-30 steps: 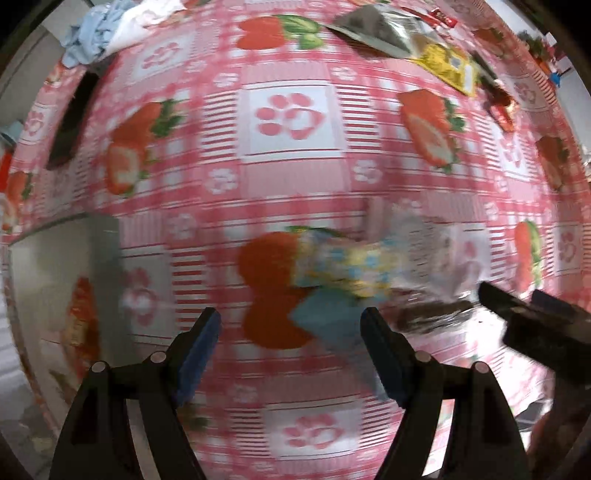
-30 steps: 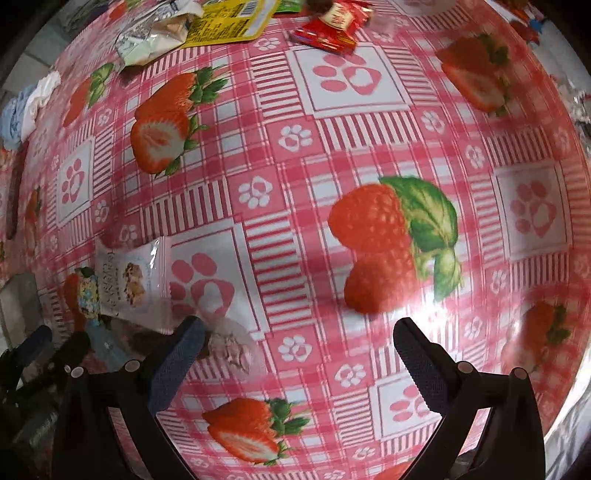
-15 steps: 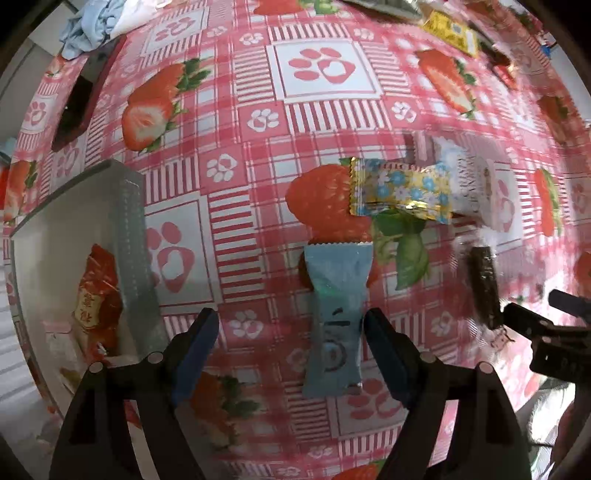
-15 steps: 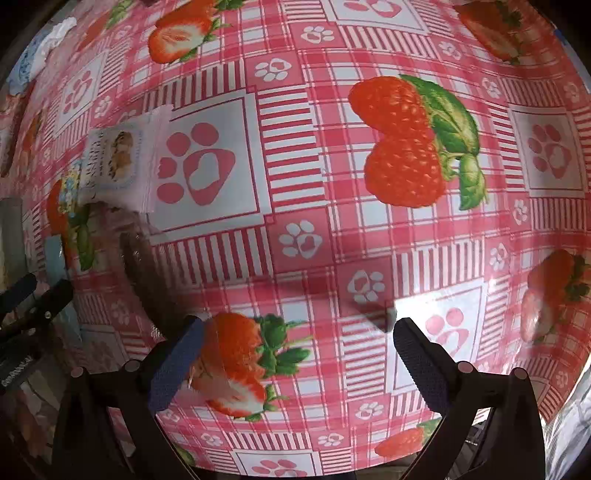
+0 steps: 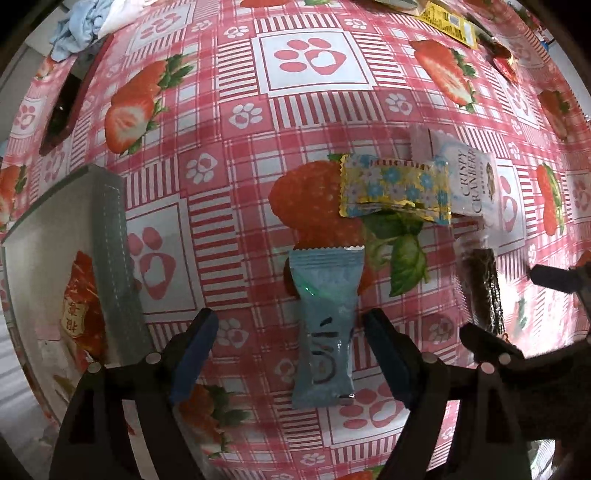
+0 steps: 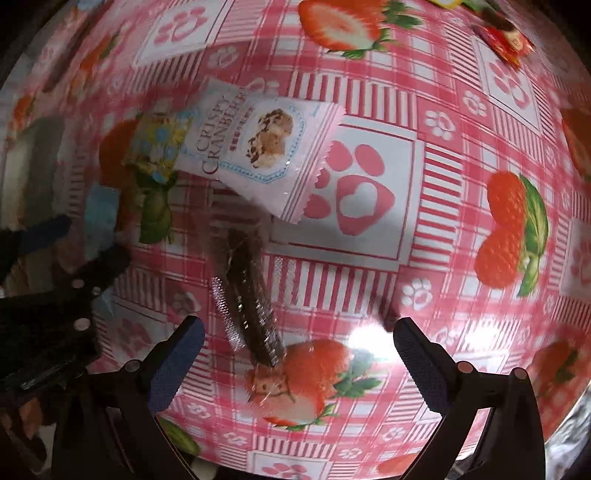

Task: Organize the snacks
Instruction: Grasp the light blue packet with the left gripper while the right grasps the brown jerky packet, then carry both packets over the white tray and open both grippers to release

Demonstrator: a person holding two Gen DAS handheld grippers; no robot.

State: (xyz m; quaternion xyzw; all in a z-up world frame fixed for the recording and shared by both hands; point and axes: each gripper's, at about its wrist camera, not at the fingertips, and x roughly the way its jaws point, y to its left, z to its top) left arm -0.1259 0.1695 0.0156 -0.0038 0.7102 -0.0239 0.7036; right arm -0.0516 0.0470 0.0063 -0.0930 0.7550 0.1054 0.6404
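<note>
A light blue snack packet (image 5: 323, 325) lies lengthwise on the strawberry tablecloth, between the fingers of my left gripper (image 5: 291, 358). Its jaws are opening and the pads stand clear of the packet on both sides. Beyond it lie a yellow floral packet (image 5: 395, 188) and a white cranberry packet (image 5: 472, 181). A dark bar in clear wrap (image 6: 251, 295) lies with its near end between the fingers of my right gripper (image 6: 299, 365), closer to the left finger. That gripper is open and touches nothing. The white cranberry packet (image 6: 258, 147) lies just past the bar.
A clear bin (image 5: 110, 251) stands at the left with a red packet (image 5: 79, 306) inside. A bundle of cloth (image 5: 85, 22) and a dark flat object (image 5: 74, 99) lie far left. More wrappers (image 5: 447, 22) and a red candy (image 6: 506, 37) lie at the far side.
My left gripper has come down over the light blue packet, which now fills the gap between its fingers. My right gripper has slid and rolled until the dark bar lies between its fingers.
</note>
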